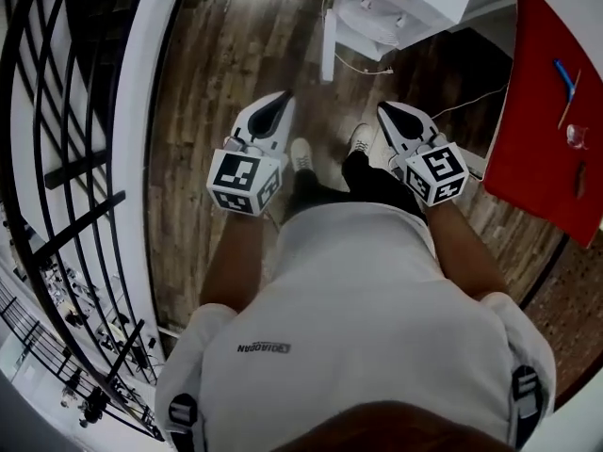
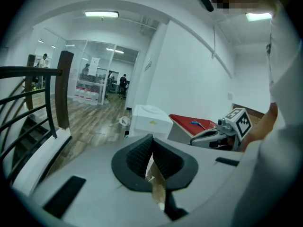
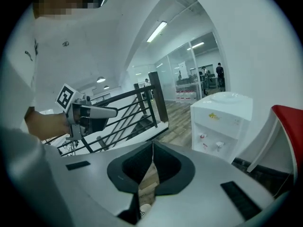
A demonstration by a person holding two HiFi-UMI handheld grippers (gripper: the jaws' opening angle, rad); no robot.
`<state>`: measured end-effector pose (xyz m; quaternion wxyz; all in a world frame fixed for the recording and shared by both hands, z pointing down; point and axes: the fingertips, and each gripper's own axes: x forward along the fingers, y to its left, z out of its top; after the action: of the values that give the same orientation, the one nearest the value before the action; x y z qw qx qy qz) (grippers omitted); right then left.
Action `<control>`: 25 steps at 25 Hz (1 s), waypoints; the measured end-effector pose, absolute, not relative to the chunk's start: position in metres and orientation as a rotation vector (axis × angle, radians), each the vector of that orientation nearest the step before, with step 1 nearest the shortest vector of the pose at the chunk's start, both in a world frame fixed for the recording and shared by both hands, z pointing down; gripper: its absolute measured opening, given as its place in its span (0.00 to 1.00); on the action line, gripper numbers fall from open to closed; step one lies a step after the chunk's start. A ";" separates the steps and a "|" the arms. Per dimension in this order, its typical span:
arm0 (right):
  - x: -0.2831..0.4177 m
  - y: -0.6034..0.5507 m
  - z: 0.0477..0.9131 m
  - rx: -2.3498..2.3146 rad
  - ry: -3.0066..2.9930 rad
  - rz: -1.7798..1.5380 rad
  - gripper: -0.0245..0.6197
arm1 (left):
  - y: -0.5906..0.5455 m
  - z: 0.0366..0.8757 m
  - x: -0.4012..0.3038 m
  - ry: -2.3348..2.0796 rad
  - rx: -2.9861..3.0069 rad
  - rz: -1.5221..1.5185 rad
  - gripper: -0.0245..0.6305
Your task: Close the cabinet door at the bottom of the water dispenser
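both grippers hang in front of the person, pointing ahead and a little down, neither touching anything. the left gripper [image 1: 280, 100] [image 2: 151, 138] has its fingers pressed together at the tips, with nothing between them. the right gripper [image 1: 385, 109] [image 3: 152, 144] is the same, fingers together and empty. the dispenser [image 1: 400, 3] [image 2: 150, 119] [image 3: 220, 122] stands on the floor ahead of the fingertips, well apart from both and nearer the right pair. its door [image 1: 327, 50] shows from above as a thin white strip swung out at the dispenser's left side, ahead of the gap between the two sets of fingers. the shoes [image 1: 301, 154] sit on the floor between and just behind the fingertips. a railing [image 1: 66, 168] runs well to the left of the left fingers, and a red table [image 1: 542, 130] lies to the right of the right fingers.
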<state>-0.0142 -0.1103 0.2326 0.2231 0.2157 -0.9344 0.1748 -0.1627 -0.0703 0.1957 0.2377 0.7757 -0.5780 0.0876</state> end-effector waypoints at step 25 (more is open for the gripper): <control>-0.056 -0.195 0.458 0.559 -2.723 0.565 0.07 | -0.122 0.484 -0.173 -1.686 1.972 0.188 0.03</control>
<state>-0.0563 -0.1953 0.4584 0.1518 0.1947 -0.9488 0.1968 -0.1733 -0.1216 0.4843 0.2670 0.7307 -0.6245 0.0695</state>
